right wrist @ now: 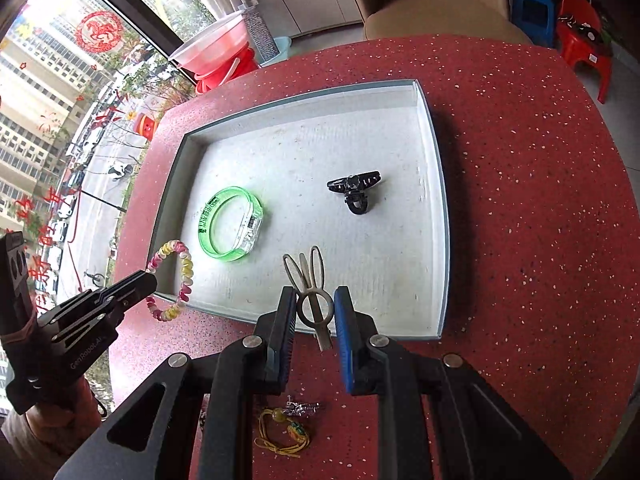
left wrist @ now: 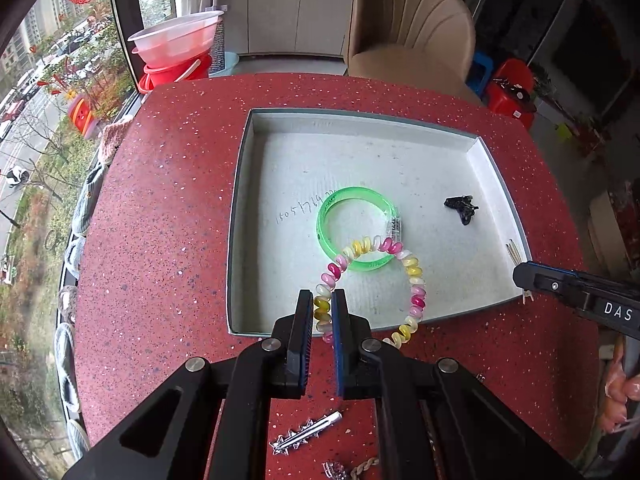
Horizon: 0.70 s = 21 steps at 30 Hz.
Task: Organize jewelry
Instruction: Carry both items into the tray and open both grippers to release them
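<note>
A speckled red stone table (left wrist: 168,208) bears a shallow grey-white cardboard tray (left wrist: 256,184). The left gripper (left wrist: 322,312) clamps a glossy pink-yellow coiled bracelet (left wrist: 416,280) over the tray's near rim; the right gripper (right wrist: 315,308) pinches a beige rabbit-eared plastic clip (right wrist: 310,276) there too.

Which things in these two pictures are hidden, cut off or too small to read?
- Left wrist view: the handwriting on the white tray floor is too small to read, partly covered by the green translucent bangle.
- Left wrist view: a braided cord and a silver piece are cut off by the bottom edge.
- Right wrist view: the yellow cord bracelet is partly hidden behind the right gripper.
</note>
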Each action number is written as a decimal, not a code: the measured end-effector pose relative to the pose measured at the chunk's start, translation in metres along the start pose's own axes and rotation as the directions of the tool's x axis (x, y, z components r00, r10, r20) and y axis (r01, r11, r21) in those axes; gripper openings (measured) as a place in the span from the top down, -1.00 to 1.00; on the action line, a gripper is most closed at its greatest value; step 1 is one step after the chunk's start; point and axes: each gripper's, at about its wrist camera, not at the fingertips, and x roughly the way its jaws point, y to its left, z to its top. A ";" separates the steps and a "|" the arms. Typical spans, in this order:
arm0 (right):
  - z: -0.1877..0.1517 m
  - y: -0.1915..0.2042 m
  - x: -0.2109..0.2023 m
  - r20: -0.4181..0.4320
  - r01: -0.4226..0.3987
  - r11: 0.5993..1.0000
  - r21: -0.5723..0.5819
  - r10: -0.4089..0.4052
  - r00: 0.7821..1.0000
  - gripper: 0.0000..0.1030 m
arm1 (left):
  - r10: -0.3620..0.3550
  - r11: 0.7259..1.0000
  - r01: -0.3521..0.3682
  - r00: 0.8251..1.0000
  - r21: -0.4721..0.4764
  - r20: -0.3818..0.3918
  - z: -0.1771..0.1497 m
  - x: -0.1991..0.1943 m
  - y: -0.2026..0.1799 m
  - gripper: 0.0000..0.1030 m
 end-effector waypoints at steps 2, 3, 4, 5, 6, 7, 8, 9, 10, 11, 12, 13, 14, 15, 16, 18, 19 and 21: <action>0.005 -0.004 0.008 -0.017 -0.001 1.000 0.010 0.001 1.000 0.59 | 0.015 1.000 -0.015 1.000 0.011 -0.022 0.002 0.009 -0.002 0.46; 0.006 -0.006 0.012 -0.026 -0.003 1.000 0.013 0.003 1.000 0.59 | 0.021 1.000 -0.020 0.999 0.017 -0.034 0.003 0.014 -0.003 0.46; 0.008 -0.007 0.017 -0.036 -0.004 1.000 0.014 0.005 0.999 0.59 | 0.028 0.999 -0.027 0.999 0.021 -0.046 0.003 0.018 -0.004 0.46; 0.010 -0.007 0.022 -0.046 -0.003 1.000 0.015 0.004 0.999 0.59 | 0.036 0.999 -0.034 0.998 0.027 -0.060 0.004 0.023 -0.005 0.46; 0.011 -0.008 0.026 -0.057 -0.002 1.000 0.015 0.003 0.998 0.59 | 0.043 0.999 -0.041 0.996 0.030 -0.072 0.005 0.027 -0.005 0.46; 0.013 -0.009 0.031 -0.067 0.001 1.000 0.017 0.000 0.998 0.59 | 0.049 0.998 -0.047 0.996 0.033 -0.080 0.005 0.031 -0.005 0.46; 0.014 -0.010 0.035 -0.076 0.004 1.000 0.018 -0.003 0.997 0.59 | 0.060 0.998 -0.057 0.994 0.037 -0.088 0.007 0.035 -0.006 0.46; 0.016 -0.011 0.039 -0.084 0.007 1.000 0.018 -0.006 0.996 0.59 | 0.067 0.997 -0.063 0.993 0.038 -0.098 0.008 0.039 -0.006 0.46; 0.018 -0.012 0.041 -0.089 0.011 1.000 0.019 -0.010 0.996 0.59 | 0.071 0.997 -0.068 0.992 0.035 -0.107 0.010 0.043 -0.006 0.46; 0.020 -0.012 0.045 -0.094 0.013 1.000 0.021 -0.011 0.995 0.59 | 0.076 0.997 -0.073 0.990 0.032 -0.115 0.011 0.046 -0.005 0.46; 0.023 -0.014 0.048 -0.097 0.015 1.000 0.022 -0.013 0.995 0.59 | 0.081 0.997 -0.078 0.989 0.028 -0.120 0.013 0.049 -0.005 0.46; 0.026 -0.015 0.051 -0.098 0.019 1.000 0.023 -0.016 0.995 0.59 | 0.086 0.996 -0.083 0.989 0.024 -0.123 0.014 0.052 -0.005 0.46; 0.028 -0.016 0.054 -0.099 0.023 0.999 0.023 -0.021 0.995 0.59 | 0.092 0.996 -0.090 0.988 0.021 -0.124 0.016 0.054 -0.005 0.46; 0.031 -0.017 0.056 -0.098 0.027 0.999 0.023 -0.025 0.995 0.59 | 0.102 0.995 -0.100 0.987 0.020 -0.124 0.018 0.057 -0.005 0.46; 0.033 -0.018 0.057 -0.098 0.032 0.999 0.024 -0.029 0.995 0.59 | 0.113 0.994 -0.111 0.986 0.022 -0.121 0.020 0.058 -0.005 0.46; 0.039 -0.020 0.057 -0.087 0.034 0.999 0.027 -0.032 0.996 0.59 | 0.129 0.992 -0.127 0.986 0.025 -0.108 0.024 0.061 -0.006 0.46; 0.041 -0.020 0.058 -0.082 0.041 0.999 0.023 -0.039 0.996 0.59 | 0.134 0.991 -0.132 0.986 0.027 -0.102 0.026 0.062 -0.007 0.46; 0.046 -0.021 0.059 -0.071 0.057 0.998 0.017 -0.055 0.996 0.59 | 0.141 0.990 -0.139 0.986 0.023 -0.094 0.031 0.065 -0.008 0.46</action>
